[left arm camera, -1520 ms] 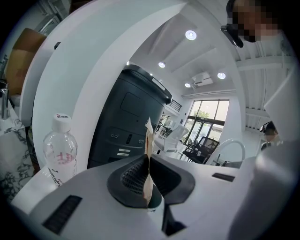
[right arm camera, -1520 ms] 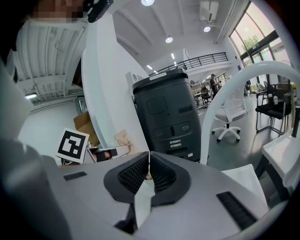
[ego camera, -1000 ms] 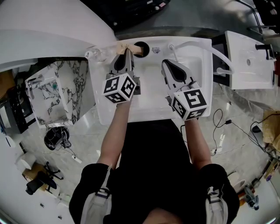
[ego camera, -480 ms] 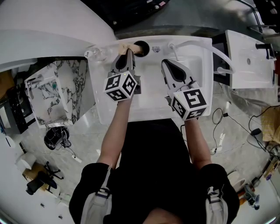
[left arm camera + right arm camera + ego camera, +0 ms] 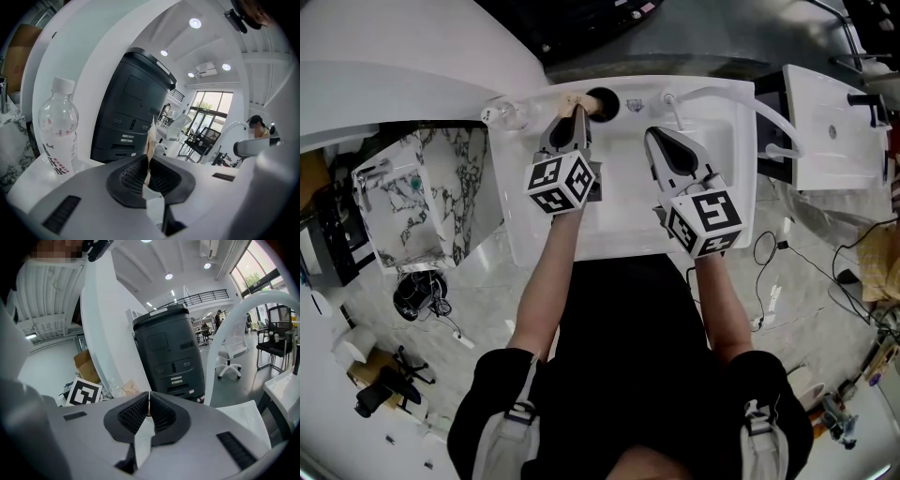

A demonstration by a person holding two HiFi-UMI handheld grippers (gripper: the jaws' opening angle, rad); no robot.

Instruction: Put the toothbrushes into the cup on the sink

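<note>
A white sink point(image 5: 623, 225) lies below me, with a dark round cup point(image 5: 603, 101) on its far rim. My left gripper point(image 5: 571, 120) reaches to that rim, just left of the cup. It is shut on a thin beige toothbrush pack point(image 5: 150, 140), whose end point(image 5: 570, 100) pokes out past the jaws beside the cup. My right gripper point(image 5: 661, 141) hovers over the basin's right half, shut, with nothing showing between its jaws point(image 5: 148, 412). The right gripper view shows the beige pack point(image 5: 127, 388) next to the left gripper's marker cube point(image 5: 84, 391).
A clear plastic bottle point(image 5: 502, 115) point(image 5: 58, 126) stands on the rim left of the left gripper. A white curved spout point(image 5: 741, 98) arcs over the sink's right side. A marble-patterned box point(image 5: 441, 192) sits left of the sink, a second white basin point(image 5: 834, 131) at the right.
The left gripper has edged slightly forward and right with the beige pack, toward the cup. The right gripper has barely moved.
</note>
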